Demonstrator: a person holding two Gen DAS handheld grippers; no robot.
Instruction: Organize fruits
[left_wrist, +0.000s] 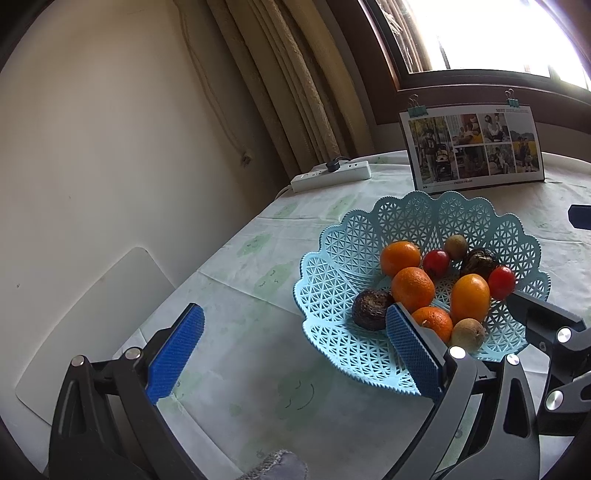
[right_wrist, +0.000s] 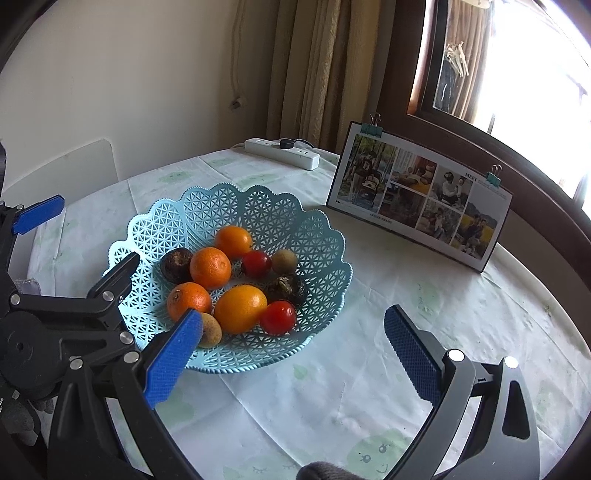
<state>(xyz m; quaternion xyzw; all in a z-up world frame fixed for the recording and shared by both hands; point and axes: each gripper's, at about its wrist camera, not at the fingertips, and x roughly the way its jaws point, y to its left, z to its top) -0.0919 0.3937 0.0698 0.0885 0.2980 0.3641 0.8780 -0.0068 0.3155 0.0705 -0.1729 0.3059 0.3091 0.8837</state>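
A light blue lattice basket (left_wrist: 343, 258) (right_wrist: 280, 218) sits on the round table and holds several fruits: oranges (left_wrist: 413, 288) (right_wrist: 209, 267), red tomatoes (left_wrist: 501, 282) (right_wrist: 277, 317), brown kiwis (left_wrist: 468, 334) (right_wrist: 284, 261) and dark wrinkled fruits (left_wrist: 371, 309) (right_wrist: 176, 265). My left gripper (left_wrist: 295, 354) is open and empty, just left of the basket's near rim, its right finger over the rim. My right gripper (right_wrist: 295, 354) is open and empty in front of the basket, its left pad (right_wrist: 173, 360) overlapping the near rim. The left gripper also shows at the left edge of the right wrist view.
A photo calendar (left_wrist: 474, 147) (right_wrist: 421, 199) with binder clips stands behind the basket. A white power strip (left_wrist: 330, 173) (right_wrist: 282, 152) lies at the table's far edge near the curtain. A white chair back (left_wrist: 92, 325) is at the left. The tablecloth (right_wrist: 332, 398) is pale with green prints.
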